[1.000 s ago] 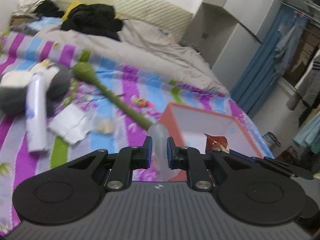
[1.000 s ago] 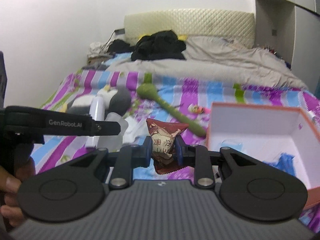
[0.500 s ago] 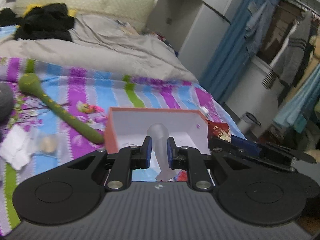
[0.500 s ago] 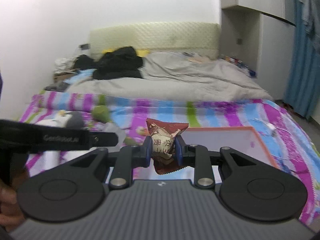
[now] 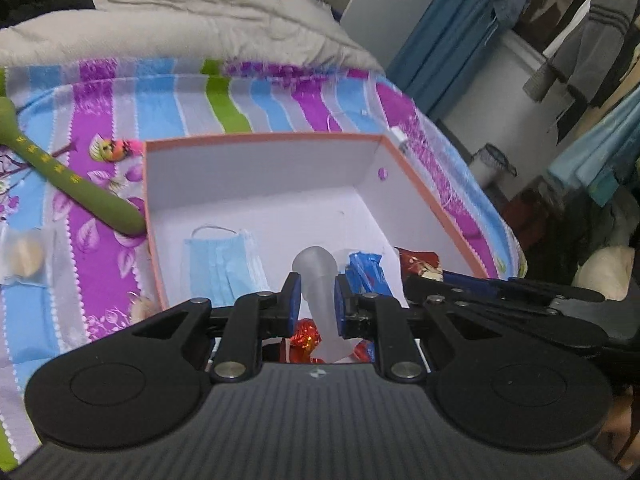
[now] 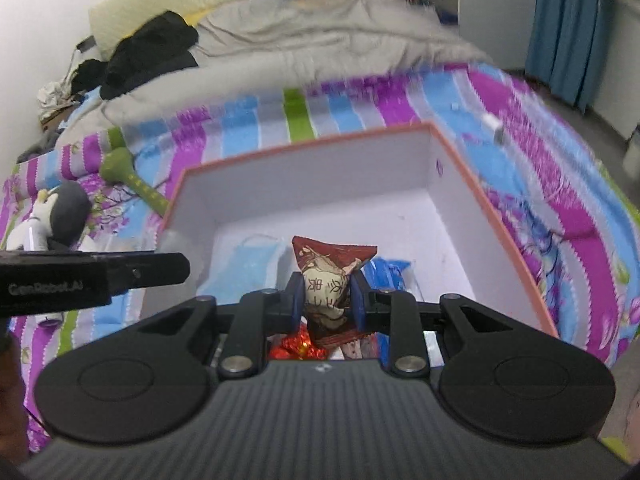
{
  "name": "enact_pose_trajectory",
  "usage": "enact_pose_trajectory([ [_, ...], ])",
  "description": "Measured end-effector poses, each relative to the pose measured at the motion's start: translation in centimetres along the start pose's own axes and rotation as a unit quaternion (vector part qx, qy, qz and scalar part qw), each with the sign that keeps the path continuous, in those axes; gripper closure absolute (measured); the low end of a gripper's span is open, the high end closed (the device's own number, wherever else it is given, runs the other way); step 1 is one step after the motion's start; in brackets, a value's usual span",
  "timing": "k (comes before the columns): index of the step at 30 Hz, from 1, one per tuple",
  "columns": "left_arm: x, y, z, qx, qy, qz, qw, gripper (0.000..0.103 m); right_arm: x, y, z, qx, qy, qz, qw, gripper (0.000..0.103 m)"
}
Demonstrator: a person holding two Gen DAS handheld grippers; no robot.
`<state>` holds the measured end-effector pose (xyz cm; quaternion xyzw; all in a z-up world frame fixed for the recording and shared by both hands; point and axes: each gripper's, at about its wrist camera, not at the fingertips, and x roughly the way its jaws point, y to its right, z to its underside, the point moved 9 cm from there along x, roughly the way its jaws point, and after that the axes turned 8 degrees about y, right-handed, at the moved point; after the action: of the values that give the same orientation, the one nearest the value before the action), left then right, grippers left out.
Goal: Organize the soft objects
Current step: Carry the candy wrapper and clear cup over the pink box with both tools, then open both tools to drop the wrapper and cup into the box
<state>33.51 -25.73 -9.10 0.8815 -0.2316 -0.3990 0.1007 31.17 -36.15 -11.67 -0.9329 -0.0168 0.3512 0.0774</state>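
Observation:
My left gripper [image 5: 316, 300] is shut on a translucent soft tube [image 5: 316, 276] and holds it over the near part of the orange-rimmed white box [image 5: 260, 138]. My right gripper [image 6: 325, 298] is shut on a red-brown snack packet [image 6: 326, 276] above the same box [image 6: 304, 144]. In the box lie a blue face mask [image 5: 220, 264], a blue wrapper [image 5: 366, 272] and red foil pieces [image 5: 306, 338]. The right gripper's packet also shows at the left wrist view's right [image 5: 420, 264].
The box sits on a striped bedspread [image 5: 100, 120]. A green long-handled massager [image 5: 68, 178] lies left of the box, touching its corner. A grey-white plush [image 6: 60, 216] lies further left. A grey duvet [image 6: 320, 36] and black clothes [image 6: 148, 52] cover the bed's far end.
Both grippers have moved right and forward over the box and tilted down into it, each still holding its object. The box now fills the middle of both views.

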Motion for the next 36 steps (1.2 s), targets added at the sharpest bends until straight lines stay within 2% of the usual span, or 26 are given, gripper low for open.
enact_pose_trajectory([
  [4, 0.7, 0.4, 0.1, 0.005, -0.007, -0.009, 0.9999, 0.080, 0.9, 0.9, 0.6, 0.011, -0.014, 0.002, 1.000, 0.074],
  [7, 0.7, 1.1, 0.0, 0.013, -0.006, -0.008, 0.9999, 0.064, 1.1, 1.4, 0.8, 0.020, -0.019, -0.001, 1.000, 0.069],
  [8, 0.7, 1.3, -0.1, 0.015, -0.003, -0.008, 0.9998, 0.053, 1.2, 1.5, 0.9, 0.021, -0.019, 0.002, 1.000, 0.058],
  [9, 0.6, 1.4, -0.1, 0.017, 0.001, -0.009, 0.9998, 0.047, 1.2, 1.7, 0.8, 0.020, -0.019, 0.005, 1.000, 0.055],
  [16, -1.3, 2.0, -0.5, 0.024, 0.030, -0.012, 0.9992, 0.046, 0.2, 1.6, 0.5, 0.016, -0.003, -0.001, 1.000, 0.055],
  [24, -6.0, 2.7, 0.0, 0.036, 0.080, -0.016, 0.9960, 0.046, -3.2, 0.0, -0.2, 0.004, 0.040, -0.015, 0.999, 0.055],
  [30, -10.1, 2.8, 1.2, 0.060, 0.114, -0.028, 0.9913, 0.046, -6.1, -1.6, 0.0, -0.005, 0.068, -0.024, 0.997, 0.055],
  [36, -13.9, 1.9, 3.1, 0.050, 0.129, -0.031, 0.9899, 0.046, -8.8, -3.4, 1.5, -0.008, 0.082, -0.027, 0.996, 0.055],
])
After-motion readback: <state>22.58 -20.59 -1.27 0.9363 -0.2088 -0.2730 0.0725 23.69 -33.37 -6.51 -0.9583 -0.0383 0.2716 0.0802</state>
